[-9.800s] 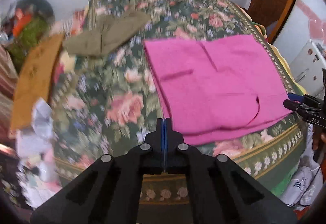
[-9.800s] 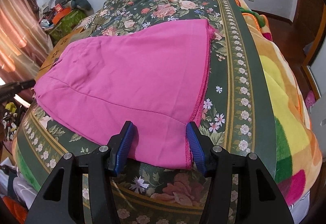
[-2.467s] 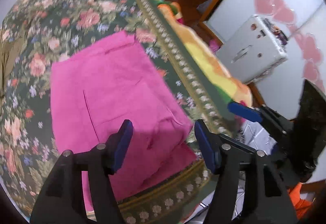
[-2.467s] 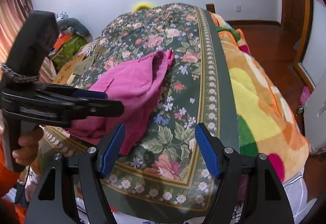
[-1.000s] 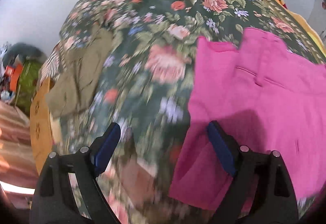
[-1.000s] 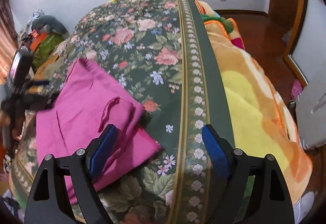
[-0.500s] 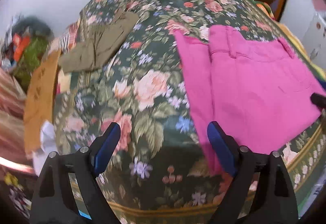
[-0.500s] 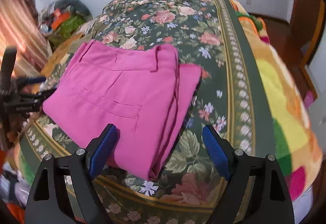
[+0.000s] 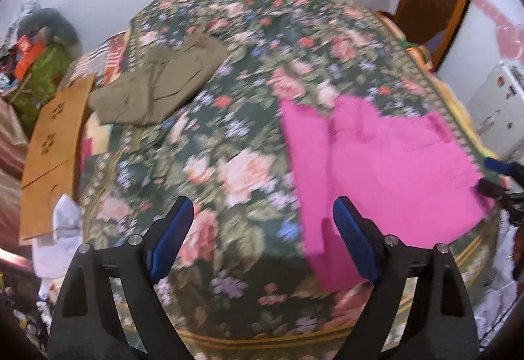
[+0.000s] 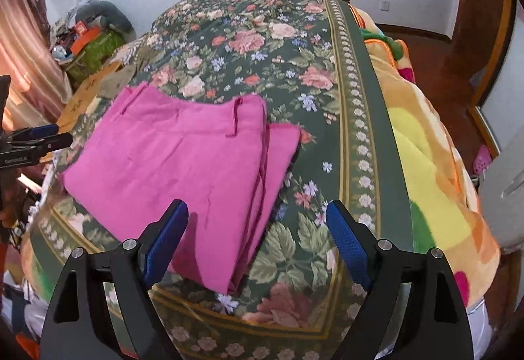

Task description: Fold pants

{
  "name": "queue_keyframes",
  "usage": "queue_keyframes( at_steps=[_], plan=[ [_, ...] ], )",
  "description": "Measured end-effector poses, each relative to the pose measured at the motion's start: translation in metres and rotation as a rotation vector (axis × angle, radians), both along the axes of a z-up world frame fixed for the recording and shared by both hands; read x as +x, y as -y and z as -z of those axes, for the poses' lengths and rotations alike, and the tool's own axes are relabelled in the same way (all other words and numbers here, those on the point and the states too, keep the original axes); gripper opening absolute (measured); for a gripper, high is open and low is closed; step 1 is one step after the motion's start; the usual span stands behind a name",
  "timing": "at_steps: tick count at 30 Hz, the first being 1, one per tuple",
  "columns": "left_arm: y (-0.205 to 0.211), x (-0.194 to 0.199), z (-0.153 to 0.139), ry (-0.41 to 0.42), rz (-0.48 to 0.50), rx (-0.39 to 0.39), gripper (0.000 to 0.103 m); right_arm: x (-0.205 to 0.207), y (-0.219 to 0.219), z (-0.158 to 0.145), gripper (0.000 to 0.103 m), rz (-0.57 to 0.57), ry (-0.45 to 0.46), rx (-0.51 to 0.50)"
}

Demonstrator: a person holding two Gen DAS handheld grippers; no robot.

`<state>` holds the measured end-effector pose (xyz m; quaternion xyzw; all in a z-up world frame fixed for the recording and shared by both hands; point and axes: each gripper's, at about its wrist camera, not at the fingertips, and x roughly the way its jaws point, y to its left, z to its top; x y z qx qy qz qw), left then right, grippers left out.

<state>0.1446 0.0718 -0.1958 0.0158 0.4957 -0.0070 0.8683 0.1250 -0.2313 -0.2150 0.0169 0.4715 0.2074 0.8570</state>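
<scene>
Right wrist view: the folded pink woven cloth pants (image 10: 183, 163) lie ahead of the right gripper (image 10: 255, 238), its jaws wide and empty. The left gripper (image 9: 262, 235) likewise gapes empty. The cloth looks light, limp and slide-prone; pinch all layers at the folded edge.

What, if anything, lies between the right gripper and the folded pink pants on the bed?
Nothing visible does. The right gripper hangs open above the near corner of the pink pants, with only bare floral bedspread around them. The olive garment lies well away.

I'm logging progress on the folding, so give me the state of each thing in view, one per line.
Bright pink cloth pants: folded, flat on the floral bedspread.
Olive-green pants: folded, lying apart.
Left gripper: open, empty.
Right gripper: open, empty.
</scene>
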Motion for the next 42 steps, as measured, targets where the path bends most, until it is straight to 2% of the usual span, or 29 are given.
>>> queue_keyframes(
  at_steps=[5, 8, 12, 16, 19, 21, 22, 23, 24, 28, 30, 33, 35, 42],
  plan=[
    [0.021, 0.023, 0.012, -0.046, 0.052, -0.038, 0.088, 0.012, -0.006, 0.011, 0.084, 0.012, -0.034, 0.024],
    [0.025, 0.038, 0.030, -0.107, 0.051, -0.072, 0.088, 0.019, -0.009, 0.023, 0.084, 0.013, -0.077, 0.054],
    [0.022, 0.048, 0.044, -0.145, 0.047, -0.143, 0.088, 0.025, -0.009, 0.030, 0.084, 0.016, -0.098, 0.114],
    [0.020, 0.054, 0.048, -0.138, 0.044, -0.191, 0.088, 0.028, -0.012, 0.030, 0.085, 0.000, -0.083, 0.121],
    [0.023, 0.059, 0.049, -0.127, 0.046, -0.194, 0.087, 0.032, -0.012, 0.031, 0.081, -0.002, -0.076, 0.128],
    [0.025, 0.062, 0.049, -0.118, 0.048, -0.188, 0.080, 0.035, -0.013, 0.030, 0.066, -0.009, -0.065, 0.127],
    [0.026, 0.063, 0.048, -0.112, 0.051, -0.188, 0.073, 0.036, -0.014, 0.029, 0.063, -0.014, -0.059, 0.132],
    [0.027, 0.063, 0.047, -0.105, 0.052, -0.189, 0.065, 0.038, -0.014, 0.029, 0.056, -0.018, -0.059, 0.136],
    [0.029, 0.064, 0.045, -0.099, 0.053, -0.187, 0.062, 0.039, -0.014, 0.028, 0.047, -0.019, -0.056, 0.140],
    [0.038, 0.066, 0.043, -0.095, 0.075, -0.200, 0.030, 0.045, -0.013, 0.025, 0.028, -0.011, -0.052, 0.164],
    [0.045, 0.065, 0.039, -0.079, 0.079, -0.163, 0.022, 0.046, -0.013, 0.021, 0.021, -0.004, -0.041, 0.169],
    [0.051, 0.063, 0.033, -0.057, 0.088, -0.131, 0.016, 0.047, -0.015, 0.011, 0.015, -0.014, -0.014, 0.167],
    [0.049, 0.062, 0.028, -0.049, 0.087, -0.138, 0.013, 0.047, -0.018, 0.002, 0.014, -0.029, 0.006, 0.155],
    [0.031, 0.057, -0.006, 0.038, 0.062, -0.129, 0.009, 0.052, -0.040, -0.036, 0.013, -0.078, 0.110, 0.127]
  ],
)
